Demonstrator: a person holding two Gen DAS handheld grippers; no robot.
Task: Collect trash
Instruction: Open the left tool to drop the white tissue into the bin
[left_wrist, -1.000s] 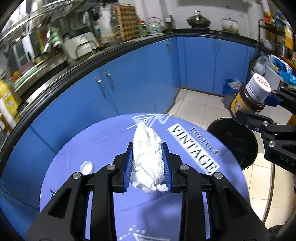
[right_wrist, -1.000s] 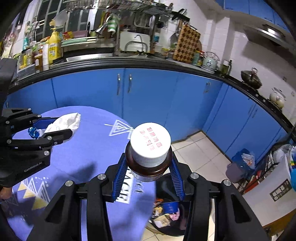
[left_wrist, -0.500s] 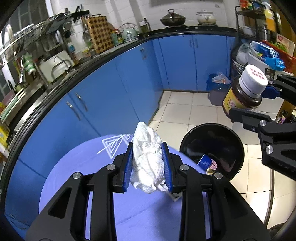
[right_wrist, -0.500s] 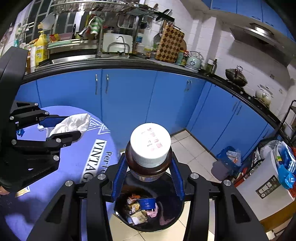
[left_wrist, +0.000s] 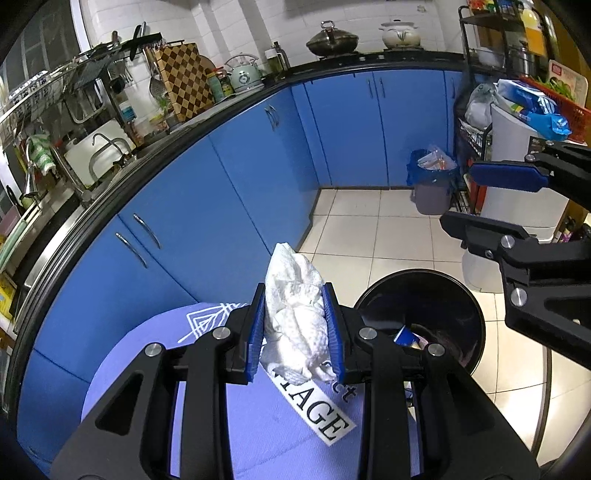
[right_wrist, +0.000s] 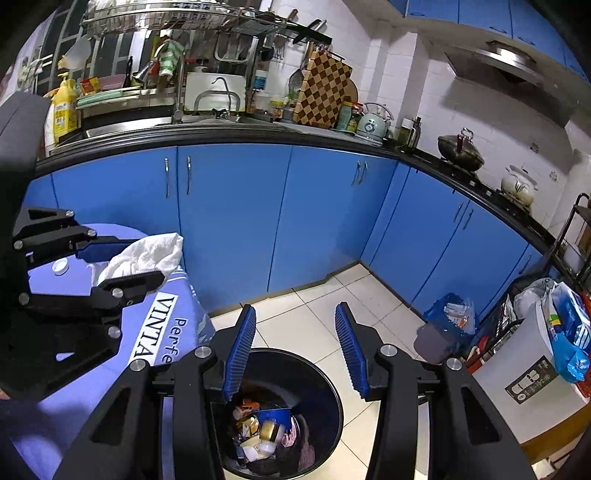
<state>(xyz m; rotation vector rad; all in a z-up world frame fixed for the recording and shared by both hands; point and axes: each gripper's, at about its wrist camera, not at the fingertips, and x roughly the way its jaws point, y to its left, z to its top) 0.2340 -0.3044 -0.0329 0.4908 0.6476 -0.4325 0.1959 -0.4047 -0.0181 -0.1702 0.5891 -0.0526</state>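
1. Crumpled white tissue (left_wrist: 295, 317): clamped between the blue pads of the left tool (left_wrist: 295, 332), held above the tabletop's edge, beside the bin.
2. Left tool: closed on the tissue, jaws nearly parallel.
3. Right tool (right_wrist: 295, 347): jaws spread wide, nothing between them, poised directly over the bin.
4. Black round trash bin (right_wrist: 325, 373): on the tiled floor, just beside the tabletop; holds mixed litter.
5. Tabletop (left_wrist: 258, 424): round, lavender cloth printed "VINTAGE".
6. White bottle cap (right_wrist: 60, 266): lying on the tabletop, behind the left tool.
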